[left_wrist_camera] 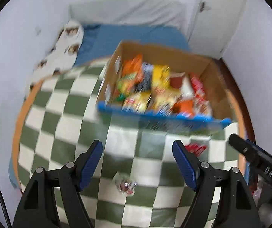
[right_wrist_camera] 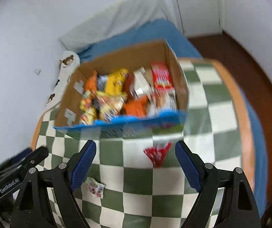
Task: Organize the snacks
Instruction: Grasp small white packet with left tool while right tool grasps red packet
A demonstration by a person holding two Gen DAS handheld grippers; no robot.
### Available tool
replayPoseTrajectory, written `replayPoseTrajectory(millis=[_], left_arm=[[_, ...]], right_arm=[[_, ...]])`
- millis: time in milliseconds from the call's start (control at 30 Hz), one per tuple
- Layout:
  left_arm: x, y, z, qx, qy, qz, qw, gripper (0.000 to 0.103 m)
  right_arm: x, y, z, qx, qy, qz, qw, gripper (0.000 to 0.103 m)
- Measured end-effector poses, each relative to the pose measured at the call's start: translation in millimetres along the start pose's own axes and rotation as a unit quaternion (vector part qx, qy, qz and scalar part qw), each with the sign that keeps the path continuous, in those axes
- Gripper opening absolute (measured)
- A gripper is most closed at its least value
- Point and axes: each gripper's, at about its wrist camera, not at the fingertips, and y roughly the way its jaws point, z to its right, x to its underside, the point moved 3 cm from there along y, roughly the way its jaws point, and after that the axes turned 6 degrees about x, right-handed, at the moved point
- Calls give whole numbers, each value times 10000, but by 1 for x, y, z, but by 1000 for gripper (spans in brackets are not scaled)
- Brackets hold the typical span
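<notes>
A cardboard box [left_wrist_camera: 216,79] with a blue front edge stands on a green-and-white checked cloth [left_wrist_camera: 63,114] and holds several colourful snack packets [left_wrist_camera: 155,87]. It also shows in the right wrist view [right_wrist_camera: 179,81]. A red packet [right_wrist_camera: 157,154] lies on the cloth in front of the box, and also shows in the left wrist view [left_wrist_camera: 196,148]. A small pale wrapper [right_wrist_camera: 96,188] lies nearer, seen too in the left wrist view [left_wrist_camera: 125,185]. My left gripper [left_wrist_camera: 137,163] and right gripper [right_wrist_camera: 136,163] are both open and empty above the cloth. Both views are blurred.
The cloth [right_wrist_camera: 202,114] covers a bed with a blue sheet [left_wrist_camera: 128,34], a grey pillow [left_wrist_camera: 128,11] and a white printed cushion [left_wrist_camera: 63,49]. White walls stand left and behind. Brown floor [right_wrist_camera: 250,66] lies to the right.
</notes>
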Motion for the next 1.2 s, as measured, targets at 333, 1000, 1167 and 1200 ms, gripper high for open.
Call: replayPoseTrajectory(millis=[333,1000,1167,1200], left_arm=[[71,91,-76,-109,-1521,-1379,9786,75],[111,171,-59,662,-1652,-2251,9579,50],[115,175,-31,394,-668,-2226,9718,53],[117,178,-28,422,-631,-2295,9703,58]], right_arm=[[30,131,47,-253,1098,-1073,9878,87],[111,150,28,25,-46,-1922,9813,43],[145,149,18,162,-364,-2078,9774,43],[148,150,17,154,-312,-2094,9772,44]])
